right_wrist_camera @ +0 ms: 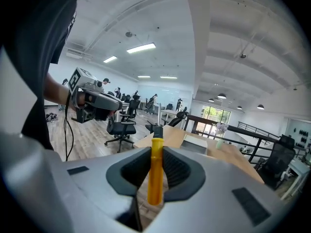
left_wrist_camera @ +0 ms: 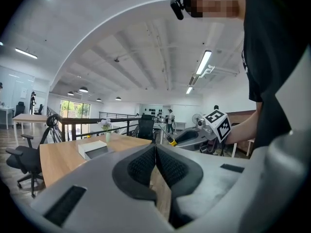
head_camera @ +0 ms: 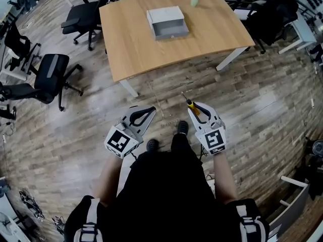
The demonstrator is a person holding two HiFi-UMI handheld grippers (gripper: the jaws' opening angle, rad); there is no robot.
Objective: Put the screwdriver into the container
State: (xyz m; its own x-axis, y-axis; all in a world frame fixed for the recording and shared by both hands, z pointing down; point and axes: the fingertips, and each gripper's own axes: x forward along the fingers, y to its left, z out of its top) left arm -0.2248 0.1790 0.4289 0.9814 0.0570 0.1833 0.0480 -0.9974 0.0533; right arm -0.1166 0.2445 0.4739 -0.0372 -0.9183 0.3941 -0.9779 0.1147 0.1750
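Right tool pinching yellow-handled screwdriver, left tool pressed together, grey container on table well ahead.

A small pale vase of flowers stands at the wooden table's far edge, one black office chair beside its far left corner and a second chair on the plank floor off its left edge.
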